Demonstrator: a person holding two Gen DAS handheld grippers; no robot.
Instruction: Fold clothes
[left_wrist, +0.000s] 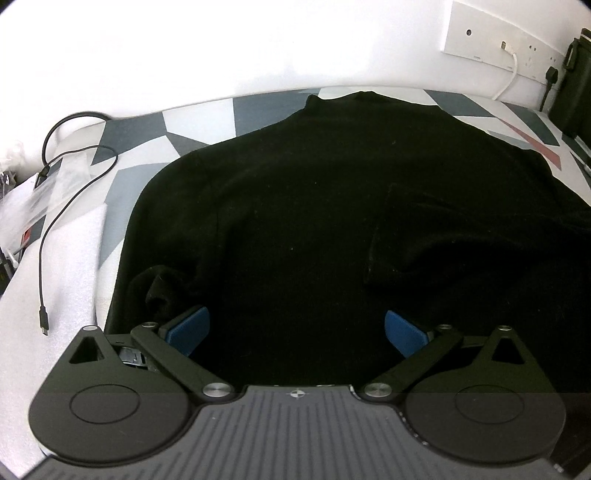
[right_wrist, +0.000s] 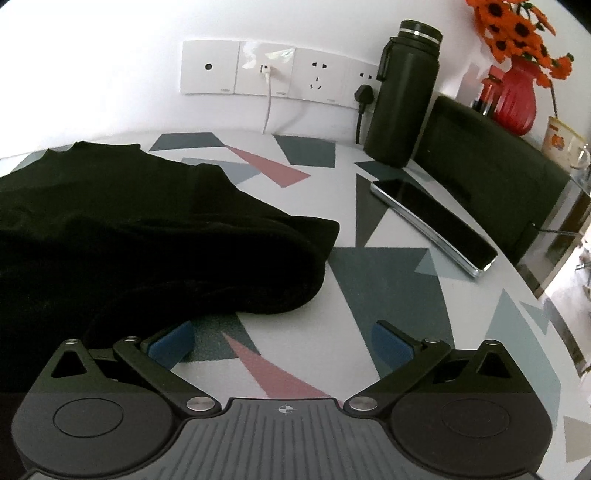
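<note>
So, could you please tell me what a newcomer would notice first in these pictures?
A black sweater sprawls across the patterned table, filling the left wrist view. By the wall at the right stand a dark bottle and a phone. Orange flowers in a red vase brighten the far right corner.

Matt black knit garment (left_wrist: 314, 206)

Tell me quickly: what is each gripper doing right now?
Left gripper: open, over the black garment, holding nothing.
Right gripper: open, over the patterned table, holding nothing.
</note>
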